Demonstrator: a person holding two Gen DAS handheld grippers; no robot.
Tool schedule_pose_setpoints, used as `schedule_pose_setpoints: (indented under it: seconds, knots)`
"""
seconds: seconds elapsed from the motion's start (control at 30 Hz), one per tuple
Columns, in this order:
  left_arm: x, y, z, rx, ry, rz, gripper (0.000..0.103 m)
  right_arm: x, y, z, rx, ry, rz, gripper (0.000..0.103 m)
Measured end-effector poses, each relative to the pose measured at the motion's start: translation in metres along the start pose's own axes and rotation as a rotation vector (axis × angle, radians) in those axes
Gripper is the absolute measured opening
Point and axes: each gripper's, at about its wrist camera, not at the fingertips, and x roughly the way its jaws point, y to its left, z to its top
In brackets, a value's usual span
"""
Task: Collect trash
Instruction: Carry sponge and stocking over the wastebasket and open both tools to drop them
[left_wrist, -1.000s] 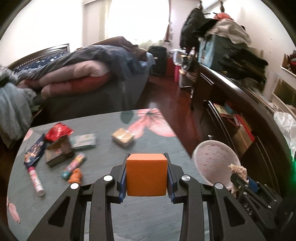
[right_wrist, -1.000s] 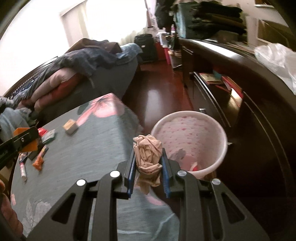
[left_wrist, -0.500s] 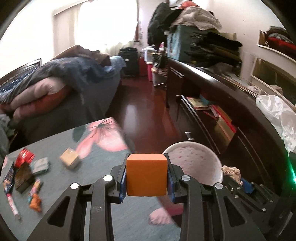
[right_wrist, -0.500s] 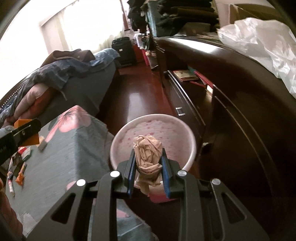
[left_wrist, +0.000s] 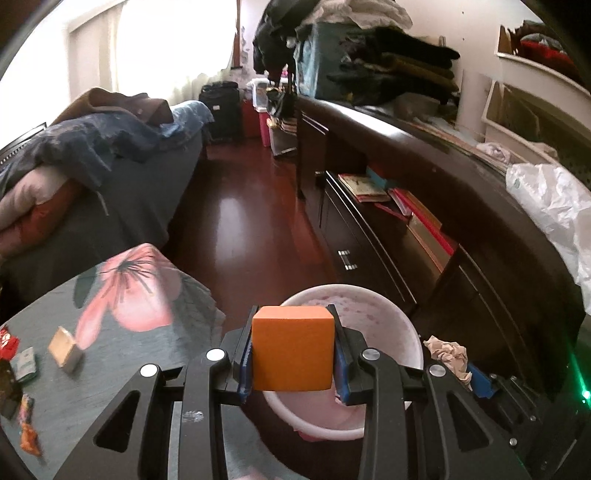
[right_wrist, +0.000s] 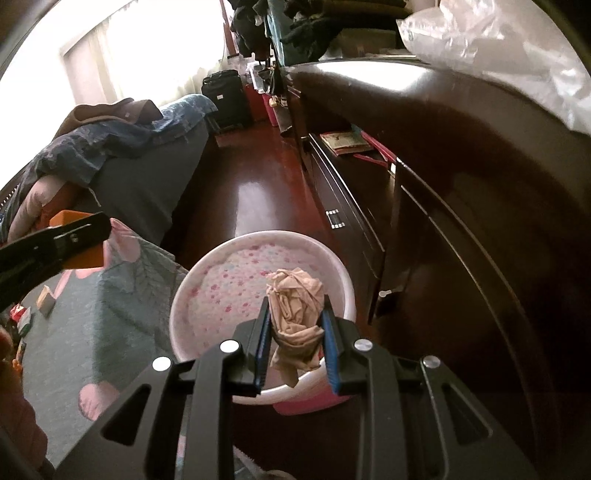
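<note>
My left gripper (left_wrist: 293, 350) is shut on an orange cube (left_wrist: 291, 349) and hovers over the near rim of a white bin with a pink-speckled liner (left_wrist: 373, 306). My right gripper (right_wrist: 295, 332) is shut on a crumpled beige paper wad (right_wrist: 295, 310), held above the same bin (right_wrist: 221, 284). In the left wrist view the wad (left_wrist: 448, 354) and the right gripper show at the right. In the right wrist view the left gripper and its cube (right_wrist: 86, 256) show at the left. Wrappers (left_wrist: 22, 363) and a small tan block (left_wrist: 64, 347) lie on the table.
The bin stands on the dark red floor beside the table with a grey floral cloth (left_wrist: 129, 295). A long dark cabinet (left_wrist: 424, 206) with books and a white plastic bag (left_wrist: 546, 199) runs along the right. A bed with piled blankets (left_wrist: 74, 162) is at the left.
Both grippers swung right from over the table to over the bin and sank a little. Each still holds its object. The bin now sits directly under the fingers.
</note>
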Motion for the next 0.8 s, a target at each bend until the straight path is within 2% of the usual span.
schedule_pose_setpoints:
  seconds: [0.4, 0.47, 0.53, 0.6, 0.63, 0.7, 0.8]
  knots:
    - [0.045, -0.012, 0.012, 0.011, 0.058, 0.022, 0.034, 0.037, 0.005, 0.005, -0.019, 0.020, 0.015, 0.027]
    - [0.050, -0.012, 0.013, 0.002, 0.068, 0.010, 0.037, 0.045, 0.005, 0.005, -0.024, 0.024, 0.010, 0.029]
    - [0.054, -0.012, 0.015, -0.006, 0.072, 0.001, 0.045, 0.053, 0.005, 0.005, -0.027, 0.021, 0.006, 0.030]
    - [0.051, -0.011, 0.015, -0.013, 0.050, 0.011, 0.071, 0.060, 0.004, 0.004, -0.028, 0.026, 0.005, 0.042]
    - [0.049, -0.010, 0.015, -0.015, 0.034, 0.020, 0.078, 0.063, 0.003, 0.004, -0.026, 0.027, 0.008, 0.044]
    - [0.043, -0.009, 0.016, -0.015, -0.002, 0.031, 0.080, 0.066, 0.002, 0.003, -0.024, 0.023, 0.008, 0.047]
    - [0.036, -0.003, 0.018, -0.021, -0.013, 0.035, 0.082, 0.067, 0.000, 0.002, -0.017, 0.024, 0.006, 0.054]
